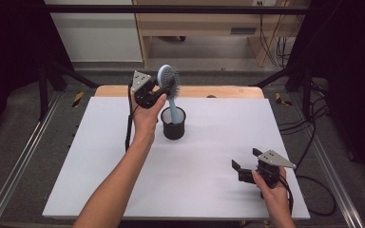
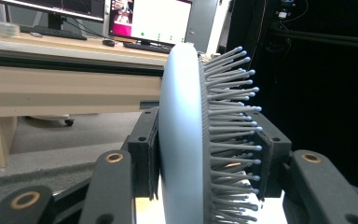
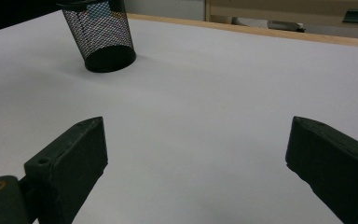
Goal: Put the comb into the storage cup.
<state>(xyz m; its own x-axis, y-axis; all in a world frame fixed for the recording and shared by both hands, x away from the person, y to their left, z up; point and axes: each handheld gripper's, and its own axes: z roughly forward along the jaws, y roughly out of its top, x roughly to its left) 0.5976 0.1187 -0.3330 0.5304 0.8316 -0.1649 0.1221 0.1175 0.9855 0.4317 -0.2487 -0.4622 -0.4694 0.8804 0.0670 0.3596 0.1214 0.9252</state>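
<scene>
hairbrush upright, handle down in cup | left tool clamps head | right tool agape

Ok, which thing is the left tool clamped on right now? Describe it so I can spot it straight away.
Start at the white table and find the black mesh cup near its far middle. Standing in that cup, handle down, is a pale blue hairbrush, its oval head gripped by the left tool. It is the one coloured thing there, with dark ball-tipped bristles on one face.
</scene>
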